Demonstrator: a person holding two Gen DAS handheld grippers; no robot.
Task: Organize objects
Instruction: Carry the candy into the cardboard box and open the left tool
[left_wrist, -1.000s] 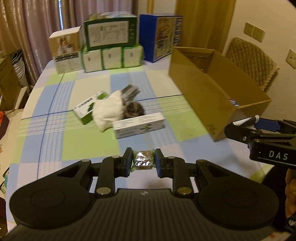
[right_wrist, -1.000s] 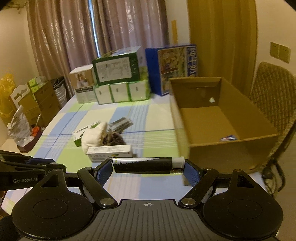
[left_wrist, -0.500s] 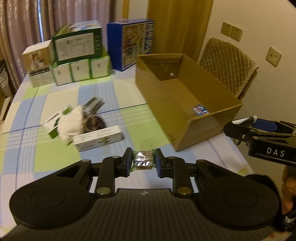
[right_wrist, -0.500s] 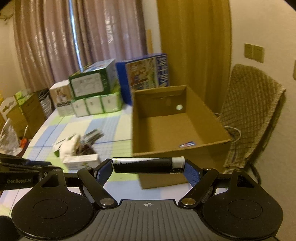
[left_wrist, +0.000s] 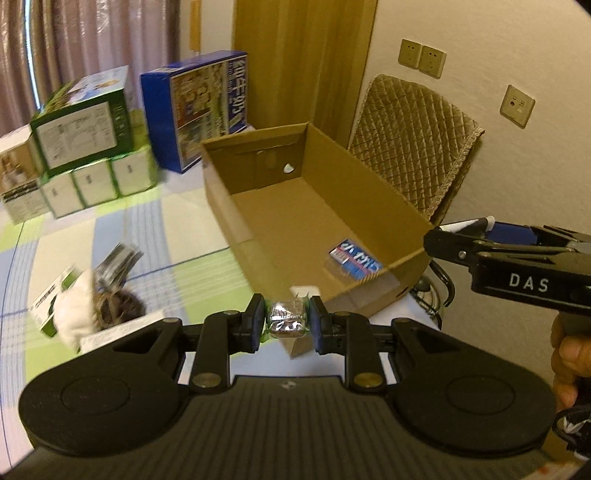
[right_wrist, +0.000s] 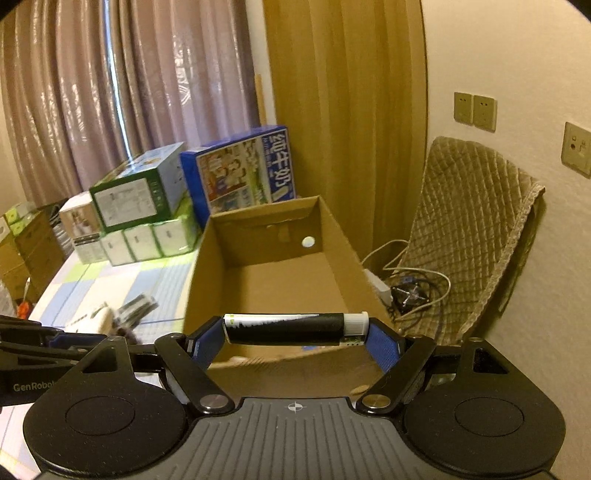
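Both your grippers have swung round to face the cardboard box (left_wrist: 317, 206), which a second ago sat off at your 2 o'clock in the left wrist view and now fills the frame straight ahead at 12. That puts both loads at the drop-off, so I judge the carry nearly done and the release the step in hand.

Your left gripper (left_wrist: 287, 320) has its jaws clamped on a small foil-wrapped candy (left_wrist: 287, 319), pinched between the pads just short of the box's near corner. Your right gripper (right_wrist: 295, 332) has its jaws closed end to end on a black marker (right_wrist: 291, 328) with a white cap, lying crosswise over the near wall of the box. In the left wrist view the right gripper sits at 3 o'clock, beside the box's right-hand corner.

Against the earlier frames, the pile left on the checked tablecloth (left_wrist: 177, 229) has slid to 9 o'clock: a white cloth (left_wrist: 74, 314) and a green-and-white carton (left_wrist: 51, 302), blurred. The box floor is now open to view, with a blue packet (left_wrist: 354, 258) lying near its front wall. Neither grip looks changed.

Carry each load a little further past the near wall before opening, or it may drop on the table
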